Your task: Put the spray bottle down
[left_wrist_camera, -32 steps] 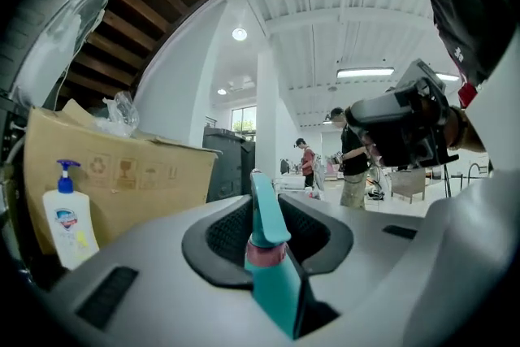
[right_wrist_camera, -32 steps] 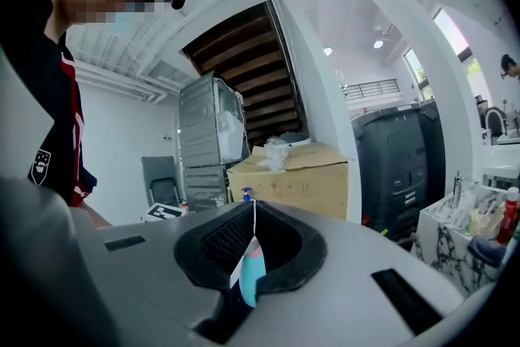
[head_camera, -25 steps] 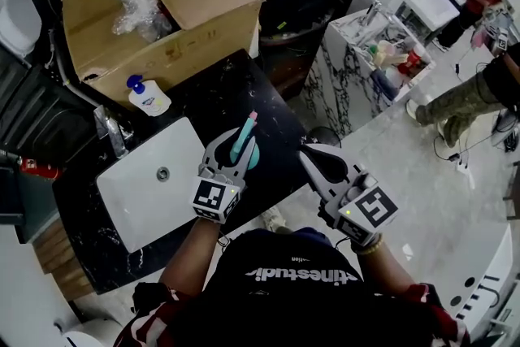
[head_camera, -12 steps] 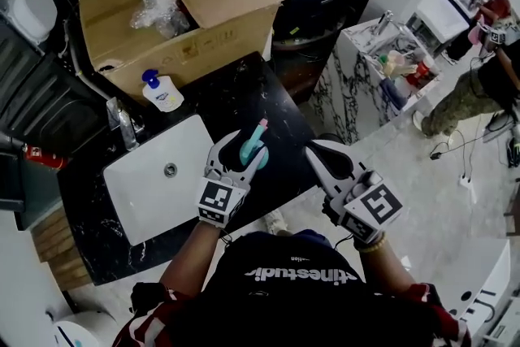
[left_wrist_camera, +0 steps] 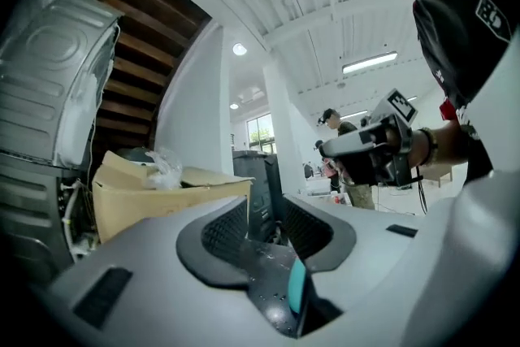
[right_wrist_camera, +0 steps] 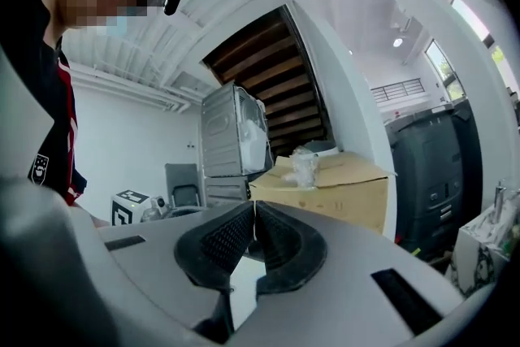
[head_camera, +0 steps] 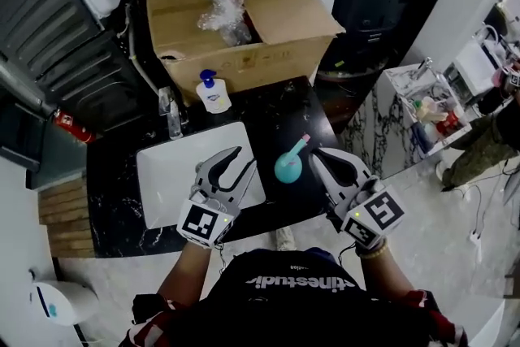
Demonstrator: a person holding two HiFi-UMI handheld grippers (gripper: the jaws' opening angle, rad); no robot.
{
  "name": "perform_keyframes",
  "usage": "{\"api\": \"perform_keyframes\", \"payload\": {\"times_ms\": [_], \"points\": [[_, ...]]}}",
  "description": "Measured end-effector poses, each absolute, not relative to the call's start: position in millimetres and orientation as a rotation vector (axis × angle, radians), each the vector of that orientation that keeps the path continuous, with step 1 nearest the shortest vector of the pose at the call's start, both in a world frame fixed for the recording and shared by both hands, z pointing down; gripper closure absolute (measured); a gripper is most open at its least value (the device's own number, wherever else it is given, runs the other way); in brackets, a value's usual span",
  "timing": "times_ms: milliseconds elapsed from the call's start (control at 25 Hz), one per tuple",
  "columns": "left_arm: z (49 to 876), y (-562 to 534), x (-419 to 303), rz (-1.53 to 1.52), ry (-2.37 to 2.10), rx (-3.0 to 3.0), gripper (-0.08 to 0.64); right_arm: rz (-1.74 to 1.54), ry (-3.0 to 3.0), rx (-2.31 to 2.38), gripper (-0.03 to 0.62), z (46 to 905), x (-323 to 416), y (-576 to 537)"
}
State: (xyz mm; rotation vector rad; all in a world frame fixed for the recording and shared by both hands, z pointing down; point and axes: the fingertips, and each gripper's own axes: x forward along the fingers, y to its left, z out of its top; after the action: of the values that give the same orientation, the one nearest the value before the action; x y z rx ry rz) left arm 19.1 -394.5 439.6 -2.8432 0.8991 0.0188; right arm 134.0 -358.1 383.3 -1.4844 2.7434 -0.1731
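Observation:
The teal spray bottle with a pink nozzle stands by itself on the black counter, to the right of the white sink. My left gripper hovers over the sink's right edge, left of the bottle and apart from it. Its jaws are closing with nothing between them. In the left gripper view the left gripper shows a clear gap between its pads. My right gripper sits just right of the bottle, jaws together. The right gripper view shows the right gripper with its tips touching on nothing.
An open cardboard box with crumpled plastic stands at the back of the counter. A soap pump bottle and a tap are behind the sink. To the right stands a marble unit, with a person beyond it.
The left gripper has let go of the spray bottle and pulled away to the left over the sink. The bottle now stands alone on the counter. The right gripper has drawn nearer to it.

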Motion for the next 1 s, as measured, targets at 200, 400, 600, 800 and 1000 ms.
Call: {"api": "perform_keyframes", "payload": {"times_ms": [200,400,600,800,1000], "points": [[396,-389,-34,0.138,1.062,-2.81,0.539,-0.141,2.814,-1.342,0.552,375,93,-365],[389,-384,-66,0.095,1.153,-2.79,0.546,-0.118,2.806,-1.25,0.552,364,62,-368],[385,-381,-86,0.133,1.217,-2.772,0.546,-0.069,2.833,-1.199,0.552,357,38,-367],[385,-378,-86,0.134,1.203,-2.768,0.546,-0.033,2.858,-1.19,0.552,354,30,-362],[383,-375,-80,0.143,1.183,-2.782,0.546,-0.03,2.866,-1.197,0.552,353,32,-357]]}}
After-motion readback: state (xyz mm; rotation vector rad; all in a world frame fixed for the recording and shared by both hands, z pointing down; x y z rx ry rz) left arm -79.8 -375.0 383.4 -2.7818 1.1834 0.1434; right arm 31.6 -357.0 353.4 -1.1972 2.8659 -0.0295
